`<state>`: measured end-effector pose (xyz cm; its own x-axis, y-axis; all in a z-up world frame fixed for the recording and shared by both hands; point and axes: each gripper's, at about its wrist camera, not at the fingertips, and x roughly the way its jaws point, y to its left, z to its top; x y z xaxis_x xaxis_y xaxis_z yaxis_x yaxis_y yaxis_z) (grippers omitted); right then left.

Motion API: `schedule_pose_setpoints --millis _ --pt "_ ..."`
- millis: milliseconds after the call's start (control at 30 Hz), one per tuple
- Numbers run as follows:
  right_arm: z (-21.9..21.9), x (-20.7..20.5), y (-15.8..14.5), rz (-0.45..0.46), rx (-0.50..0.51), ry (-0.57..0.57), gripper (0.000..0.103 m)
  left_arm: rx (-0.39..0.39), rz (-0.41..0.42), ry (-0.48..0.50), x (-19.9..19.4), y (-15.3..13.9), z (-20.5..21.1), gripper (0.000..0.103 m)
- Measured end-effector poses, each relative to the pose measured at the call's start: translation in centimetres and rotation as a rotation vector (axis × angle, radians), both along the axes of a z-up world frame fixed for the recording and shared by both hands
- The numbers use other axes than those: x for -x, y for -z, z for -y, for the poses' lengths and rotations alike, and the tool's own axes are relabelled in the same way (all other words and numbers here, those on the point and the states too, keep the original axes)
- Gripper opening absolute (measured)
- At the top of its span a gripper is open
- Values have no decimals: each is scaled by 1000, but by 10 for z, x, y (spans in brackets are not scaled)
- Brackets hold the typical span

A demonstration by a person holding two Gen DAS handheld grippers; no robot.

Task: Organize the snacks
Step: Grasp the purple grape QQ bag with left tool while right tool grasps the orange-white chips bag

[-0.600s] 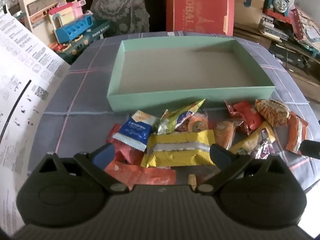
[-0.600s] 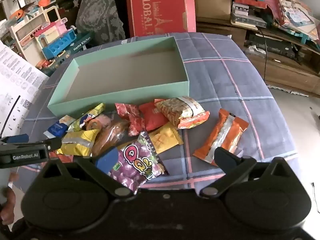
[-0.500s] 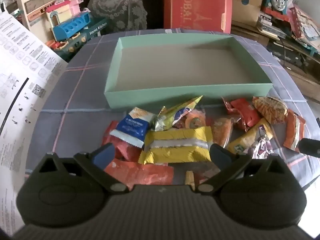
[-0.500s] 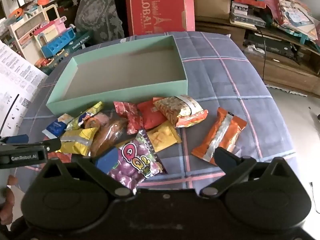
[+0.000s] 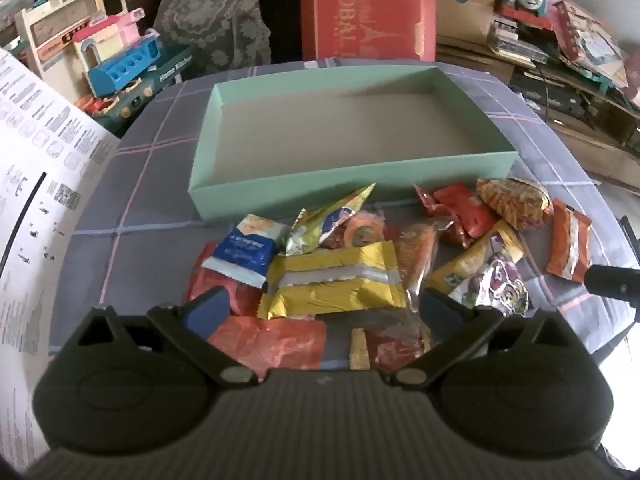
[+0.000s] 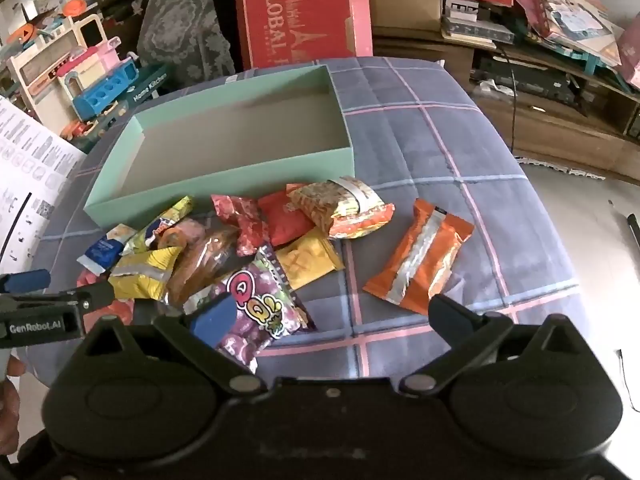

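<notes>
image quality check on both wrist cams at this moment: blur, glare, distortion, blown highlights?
Left wrist view: soft all over, the printed sheet smeared, foil glare on the yellow packet, bottom-right corner blown white, green box edges bowed by the fisheye. Right wrist view: sharper, lettering on the red carton readable, a shadow across the box's floor, glare on the orange packet seam, floor at right washed out.

Snack pile crowds the cloth before the green box, whose open top is unobstructed.
</notes>
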<state>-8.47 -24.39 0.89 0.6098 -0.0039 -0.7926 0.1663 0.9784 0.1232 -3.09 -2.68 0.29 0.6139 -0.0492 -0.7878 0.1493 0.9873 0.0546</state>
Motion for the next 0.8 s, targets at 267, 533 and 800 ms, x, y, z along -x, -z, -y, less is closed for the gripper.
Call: schedule_pose_setpoints --millis 267,533,800 --pt "4 12 -1 -2 -11 18 103 11 -18 30 -1 0 -4 103" --pt "14 22 7 -10 -34 45 103 3 -28 48 4 2 2 103" --pt "22 24 11 -13 -53 63 103 -13 -37 64 3 5 8 103"
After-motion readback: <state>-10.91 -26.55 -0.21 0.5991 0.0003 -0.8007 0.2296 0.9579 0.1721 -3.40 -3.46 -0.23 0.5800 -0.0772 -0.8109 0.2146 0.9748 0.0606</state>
